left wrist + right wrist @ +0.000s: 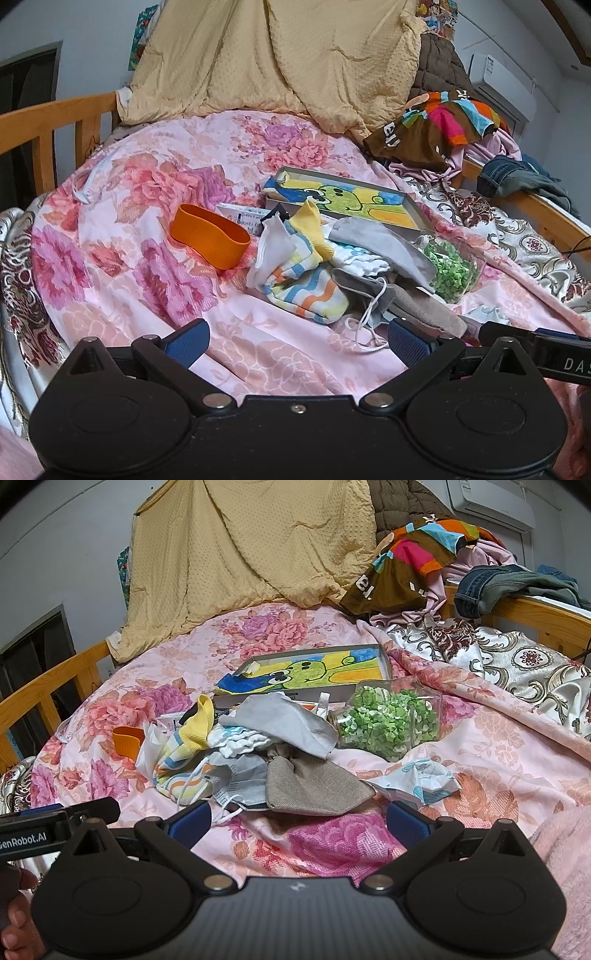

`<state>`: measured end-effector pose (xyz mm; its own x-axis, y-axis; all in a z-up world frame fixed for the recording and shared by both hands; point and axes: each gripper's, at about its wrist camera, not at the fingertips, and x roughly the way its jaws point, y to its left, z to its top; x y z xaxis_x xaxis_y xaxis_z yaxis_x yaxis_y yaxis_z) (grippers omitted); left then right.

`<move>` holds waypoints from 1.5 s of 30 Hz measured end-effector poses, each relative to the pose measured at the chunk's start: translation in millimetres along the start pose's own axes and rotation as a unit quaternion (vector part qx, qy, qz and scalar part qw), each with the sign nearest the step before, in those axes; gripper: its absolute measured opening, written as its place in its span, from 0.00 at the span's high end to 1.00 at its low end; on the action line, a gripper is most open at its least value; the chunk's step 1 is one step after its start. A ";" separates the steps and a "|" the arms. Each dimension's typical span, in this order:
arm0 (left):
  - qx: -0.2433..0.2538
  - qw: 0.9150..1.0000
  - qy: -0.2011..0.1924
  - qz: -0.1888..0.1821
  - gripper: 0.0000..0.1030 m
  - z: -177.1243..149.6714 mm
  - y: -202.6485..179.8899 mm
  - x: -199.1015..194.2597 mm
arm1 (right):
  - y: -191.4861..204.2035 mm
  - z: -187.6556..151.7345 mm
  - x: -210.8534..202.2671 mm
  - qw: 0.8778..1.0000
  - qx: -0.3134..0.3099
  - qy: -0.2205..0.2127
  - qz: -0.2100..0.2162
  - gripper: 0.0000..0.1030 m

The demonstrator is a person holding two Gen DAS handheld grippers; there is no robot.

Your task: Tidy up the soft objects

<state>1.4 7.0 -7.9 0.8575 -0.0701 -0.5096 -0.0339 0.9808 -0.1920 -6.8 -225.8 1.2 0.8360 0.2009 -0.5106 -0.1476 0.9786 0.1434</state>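
1. A floral pink bedspread [480, 746] covers the bed, smooth and woven.
2. Mid-bed lies a crumpled heap: striped sock [306, 291], grey pleated mask [240, 779], coarse linen pouch [310, 786].
3. Left claw [295, 341] and right claw [297, 821] hover before it, blue pads apart, empty.

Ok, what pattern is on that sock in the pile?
Wavy stripes, blue, orange and yellow on white, on the sock; left wrist view shows it best.
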 end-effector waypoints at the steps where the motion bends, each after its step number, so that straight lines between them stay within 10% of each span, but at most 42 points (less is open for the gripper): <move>1: -0.002 1.000 0.002 -0.001 0.01 0.2 0.2 0.3 | 0.8 -0.8 0.3 1.000 0.000 -0.001 -0.001 0.00; 23: -0.028 0.998 0.038 -0.041 0.01 30.9 8.4 14.3 | 0.7 26.8 7.6 0.999 -0.024 0.040 -0.002 0.00; 38: 0.113 0.986 0.035 -0.116 0.01 41.5 -50.0 82.8 | -78.3 61.3 61.4 0.992 0.024 0.096 -0.081 0.00; 45: 0.173 0.964 0.024 -0.199 0.01 18.8 -77.8 90.9 | -98.3 58.4 99.4 0.985 0.083 0.133 -0.078 0.00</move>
<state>91.7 -72.3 -23.5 0.7421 -0.4541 -0.4930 0.4739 0.8756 -0.0932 121.7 -304.7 -14.2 0.6709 0.0748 -0.7377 0.0780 0.9823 0.1706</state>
